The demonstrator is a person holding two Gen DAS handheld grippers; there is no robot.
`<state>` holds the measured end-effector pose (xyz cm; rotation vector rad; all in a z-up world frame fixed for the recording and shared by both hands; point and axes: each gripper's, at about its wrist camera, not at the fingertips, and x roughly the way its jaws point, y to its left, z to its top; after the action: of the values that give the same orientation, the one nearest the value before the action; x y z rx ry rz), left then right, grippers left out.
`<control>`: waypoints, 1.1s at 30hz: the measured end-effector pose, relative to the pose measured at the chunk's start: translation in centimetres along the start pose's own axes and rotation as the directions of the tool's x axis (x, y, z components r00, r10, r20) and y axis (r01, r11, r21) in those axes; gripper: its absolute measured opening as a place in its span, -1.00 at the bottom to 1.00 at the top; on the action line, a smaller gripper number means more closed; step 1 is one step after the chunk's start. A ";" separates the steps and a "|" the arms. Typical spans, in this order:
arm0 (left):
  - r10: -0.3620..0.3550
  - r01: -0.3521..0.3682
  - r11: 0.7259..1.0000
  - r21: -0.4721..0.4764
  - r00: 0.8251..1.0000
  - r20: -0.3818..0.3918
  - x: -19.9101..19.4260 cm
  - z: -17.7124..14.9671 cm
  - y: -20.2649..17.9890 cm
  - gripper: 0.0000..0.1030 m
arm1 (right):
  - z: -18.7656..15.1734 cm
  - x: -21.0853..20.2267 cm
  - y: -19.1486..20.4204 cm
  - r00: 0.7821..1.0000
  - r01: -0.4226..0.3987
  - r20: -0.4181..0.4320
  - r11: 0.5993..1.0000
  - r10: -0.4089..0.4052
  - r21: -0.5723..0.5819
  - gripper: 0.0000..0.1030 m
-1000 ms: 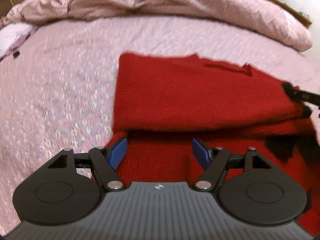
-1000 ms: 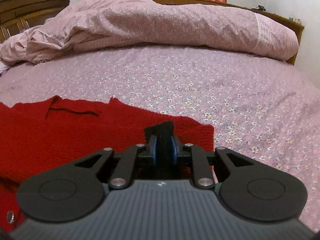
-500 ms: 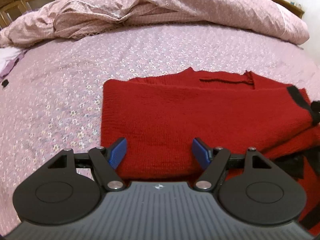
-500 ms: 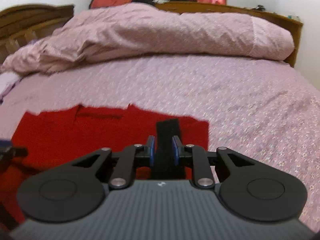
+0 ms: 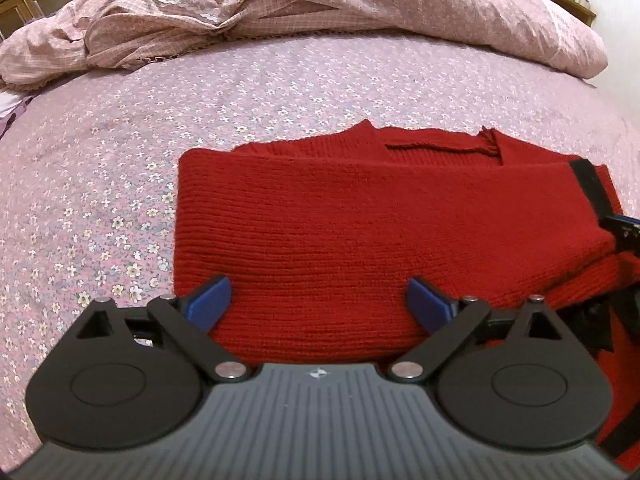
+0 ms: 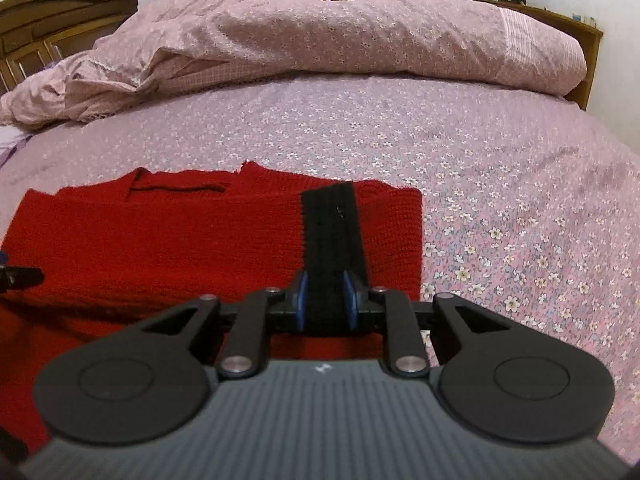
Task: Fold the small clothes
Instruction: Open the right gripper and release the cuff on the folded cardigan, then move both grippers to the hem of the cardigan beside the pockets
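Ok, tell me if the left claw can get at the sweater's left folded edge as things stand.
Probably yes. The left claw is open over the red sweater, and the sweater's left folded edge lies bare on the bedspread with nothing across it.

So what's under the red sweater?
The red sweater lies on the flowery pink bedsheet, which shows all around it. One red layer is folded over another. Whatever is between the layers or beneath them is covered. The right tongs pinch its black cuff.
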<state>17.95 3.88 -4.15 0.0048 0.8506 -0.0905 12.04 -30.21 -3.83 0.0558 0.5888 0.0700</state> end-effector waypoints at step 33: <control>0.090 -0.091 0.995 -0.042 0.996 -0.022 -6.0 -2.9 1.6 0.90 | -2.0 -8.1 1.1 0.995 -0.050 -0.086 0.998 0.046 -0.046 0.18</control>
<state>12.02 6.09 -1.61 0.0038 0.8711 0.0127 4.18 -29.76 -0.92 0.0199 0.6705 0.1336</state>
